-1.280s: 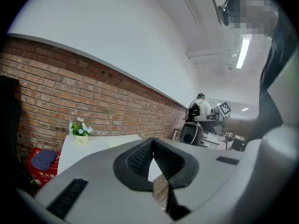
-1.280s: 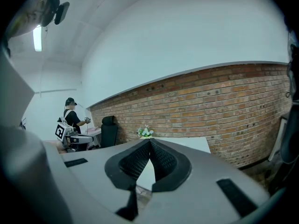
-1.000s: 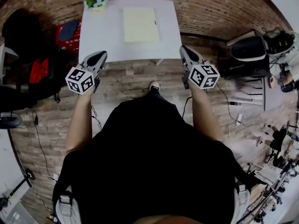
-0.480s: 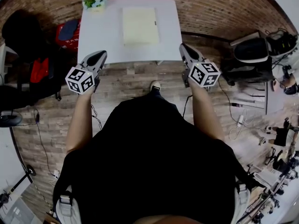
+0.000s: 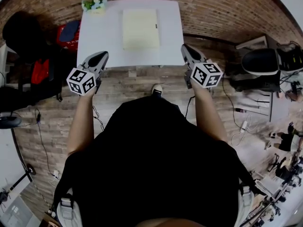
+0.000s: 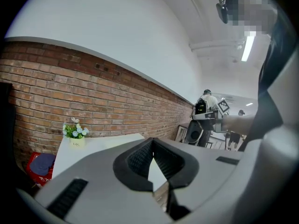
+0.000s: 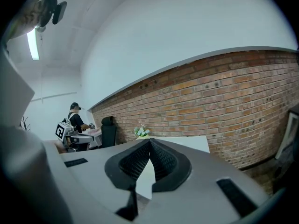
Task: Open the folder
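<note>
Bright even light, ceiling tube lamp (image 6: 247, 48), fisheye warp, dark corners

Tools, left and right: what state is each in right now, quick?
Left tool: closed, nothing between its jaws.
Right tool: closed, holding nothing.

head view: table (image 5: 102, 37) with folder (image 5: 140, 29) sits lower, nearer the person | left gripper (image 5: 99, 56), right gripper (image 5: 186, 48): tips reach further past the table's near edge | black chair (image 5: 262, 60): shifts rightward
</note>
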